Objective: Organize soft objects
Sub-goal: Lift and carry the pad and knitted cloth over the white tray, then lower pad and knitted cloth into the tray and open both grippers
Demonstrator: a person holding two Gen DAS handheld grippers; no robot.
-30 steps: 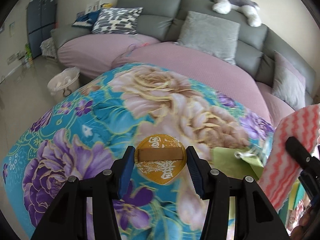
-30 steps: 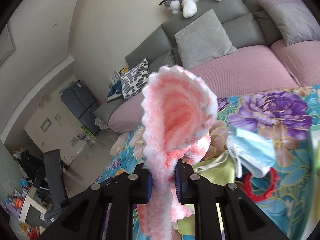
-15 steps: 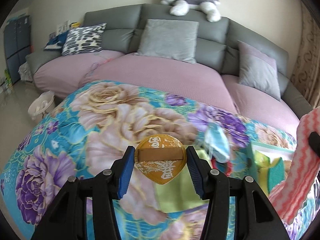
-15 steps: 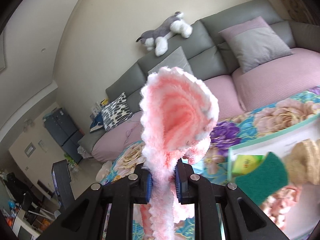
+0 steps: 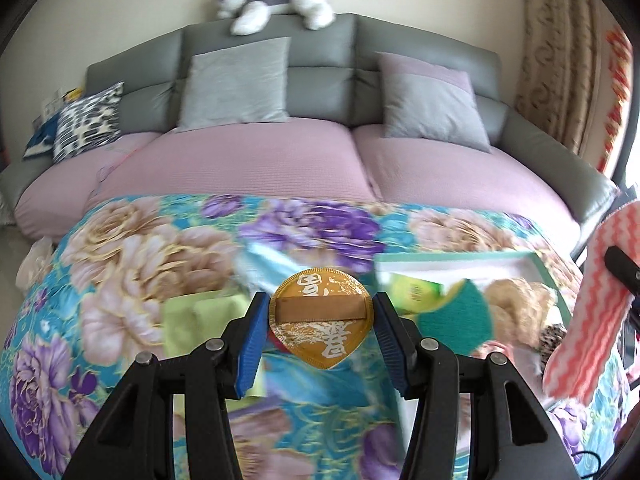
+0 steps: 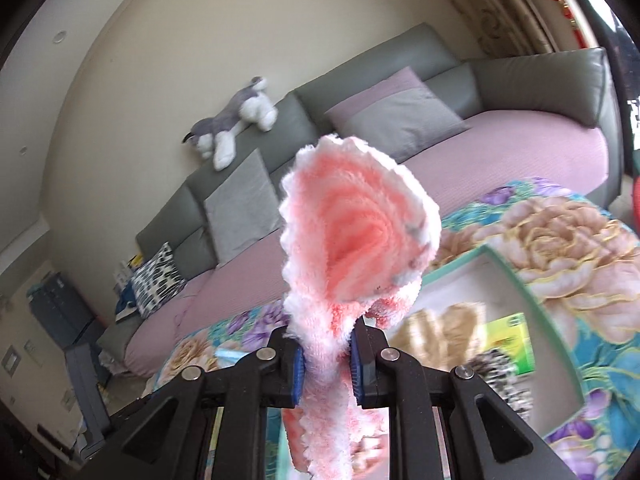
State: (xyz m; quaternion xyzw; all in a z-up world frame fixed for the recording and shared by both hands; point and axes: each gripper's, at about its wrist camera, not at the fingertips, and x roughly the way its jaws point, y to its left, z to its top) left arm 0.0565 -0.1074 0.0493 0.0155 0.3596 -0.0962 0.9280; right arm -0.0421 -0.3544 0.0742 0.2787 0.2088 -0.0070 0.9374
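My right hand-held gripper (image 6: 327, 372), pinching the pink cloth (image 6: 356, 240), has swung over to the green-rimmed tray (image 6: 516, 276), ready to drop.

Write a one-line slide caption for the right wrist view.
Right gripper shut on a pink fluffy cloth, above a green-rimmed box on the floral blanket.

The teal-rimmed tray (image 5: 456, 257) on the floral cloth (image 5: 132, 264) is crowded: green sponge (image 5: 456, 320), yellow-green packet (image 5: 416, 290) and tan fluffy thing (image 5: 520, 300) fill its near part. Left of the tray, bare cloth lies free beyond the green cloth (image 5: 200, 320).
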